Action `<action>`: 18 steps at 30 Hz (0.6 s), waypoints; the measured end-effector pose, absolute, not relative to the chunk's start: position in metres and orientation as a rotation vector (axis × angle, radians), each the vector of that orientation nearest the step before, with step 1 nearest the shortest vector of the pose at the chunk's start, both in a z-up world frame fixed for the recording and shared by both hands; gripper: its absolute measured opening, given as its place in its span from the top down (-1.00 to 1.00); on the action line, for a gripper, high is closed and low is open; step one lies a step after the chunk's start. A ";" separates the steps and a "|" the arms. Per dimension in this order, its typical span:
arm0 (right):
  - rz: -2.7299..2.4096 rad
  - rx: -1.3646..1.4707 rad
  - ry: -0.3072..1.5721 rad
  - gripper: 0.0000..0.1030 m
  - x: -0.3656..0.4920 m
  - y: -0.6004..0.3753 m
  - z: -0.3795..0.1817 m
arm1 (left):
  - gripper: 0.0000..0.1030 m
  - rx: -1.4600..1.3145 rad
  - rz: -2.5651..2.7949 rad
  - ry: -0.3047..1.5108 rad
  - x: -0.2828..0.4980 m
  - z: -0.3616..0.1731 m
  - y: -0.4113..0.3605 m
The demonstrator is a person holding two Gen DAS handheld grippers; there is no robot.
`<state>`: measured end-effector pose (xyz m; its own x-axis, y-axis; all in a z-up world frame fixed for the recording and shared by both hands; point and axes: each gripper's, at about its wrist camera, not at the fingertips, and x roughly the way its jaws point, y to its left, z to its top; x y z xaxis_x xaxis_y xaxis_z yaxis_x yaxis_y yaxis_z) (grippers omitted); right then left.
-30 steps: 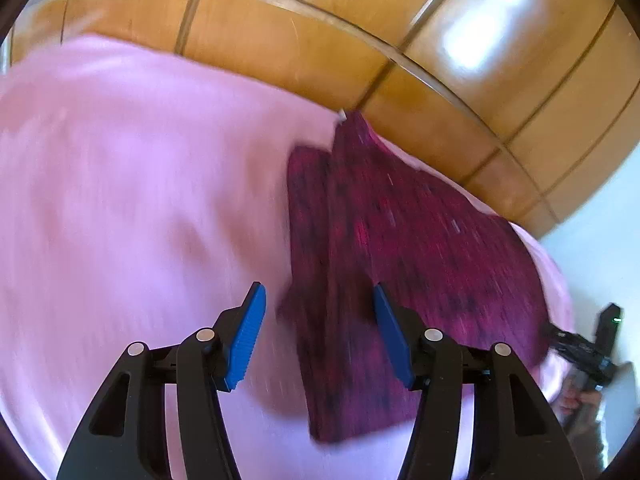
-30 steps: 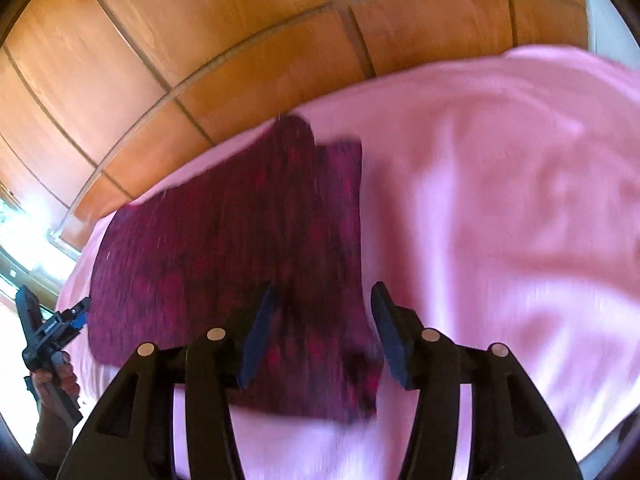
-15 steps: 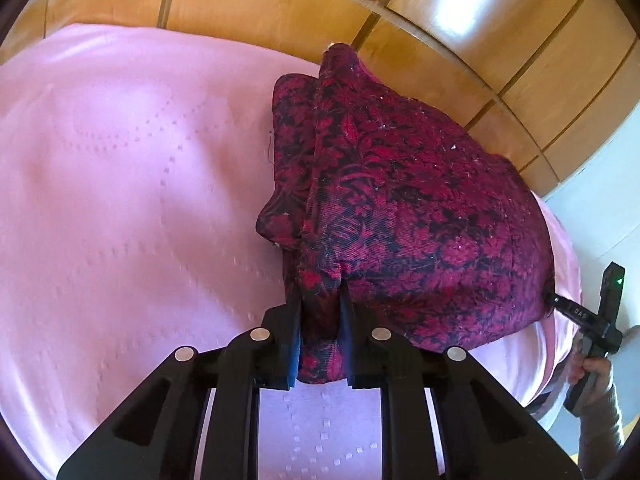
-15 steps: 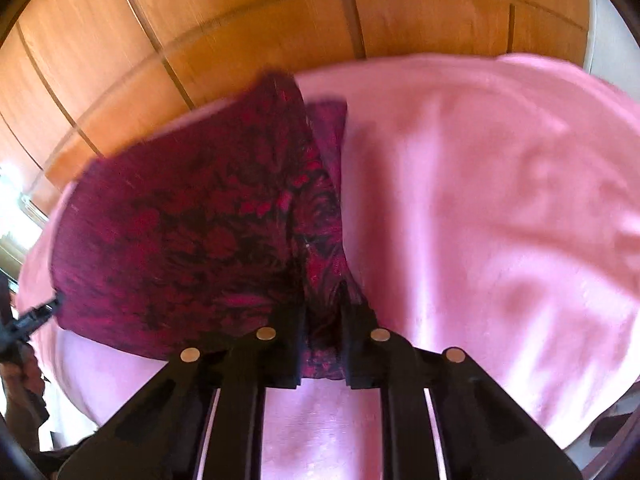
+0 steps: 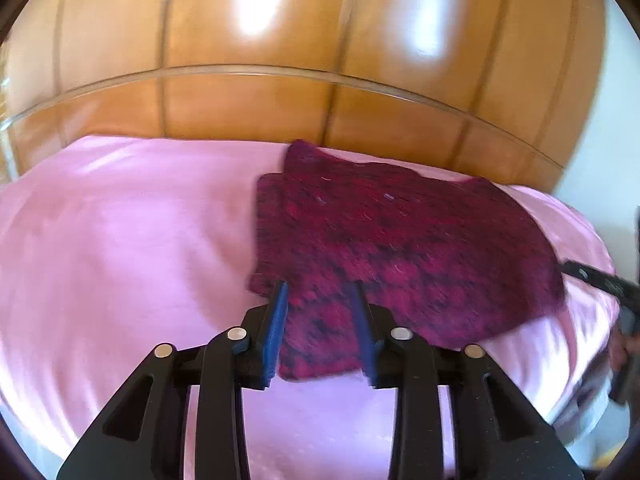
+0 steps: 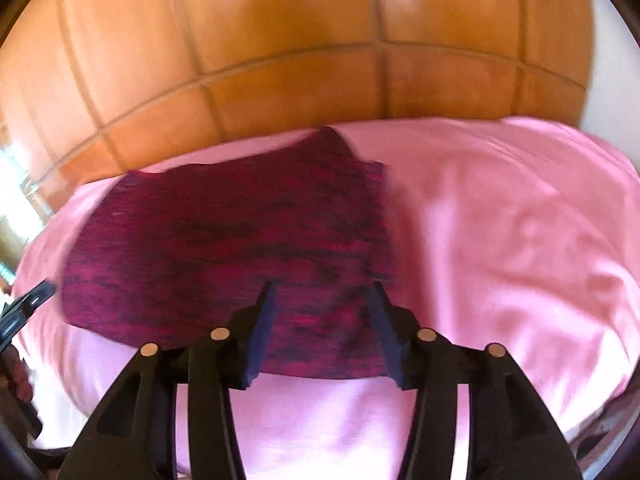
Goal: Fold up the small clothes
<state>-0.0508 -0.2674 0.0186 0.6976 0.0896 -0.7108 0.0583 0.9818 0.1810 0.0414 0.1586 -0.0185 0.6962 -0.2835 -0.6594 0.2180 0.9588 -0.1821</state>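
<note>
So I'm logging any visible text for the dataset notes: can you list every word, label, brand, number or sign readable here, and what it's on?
None can be read in either view.
Dark red patterned garment: no tag or print shows; the frames are motion-blurred.
Pink bedspread: plain, no lettering.
Wooden panelled headboard: no marks, only glare.
Left gripper and right gripper: no legible markings.

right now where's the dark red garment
The dark red garment lies flat on the pink bedspread, near the wooden headboard; right of centre in the left wrist view, left of centre in the right wrist view.
</note>
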 end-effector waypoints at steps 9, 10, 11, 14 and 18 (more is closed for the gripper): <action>0.230 0.130 0.860 0.08 -0.029 -0.182 -0.004 | 0.26 -0.177 -0.555 0.758 0.023 -0.017 0.136; 0.239 0.138 0.870 0.08 -0.027 -0.178 -0.008 | 0.26 -0.161 -0.572 0.769 0.024 -0.020 0.128; 0.240 0.137 0.875 0.08 -0.026 -0.175 -0.010 | 0.26 -0.132 -0.589 0.796 0.027 -0.028 0.113; 0.199 0.080 0.901 0.09 -0.023 -0.173 -0.021 | 0.26 -0.069 -0.546 0.914 0.043 -0.062 0.092; 0.190 0.062 0.953 0.16 -0.029 -0.187 -0.053 | 0.26 -0.093 -0.533 0.946 0.048 -0.080 0.100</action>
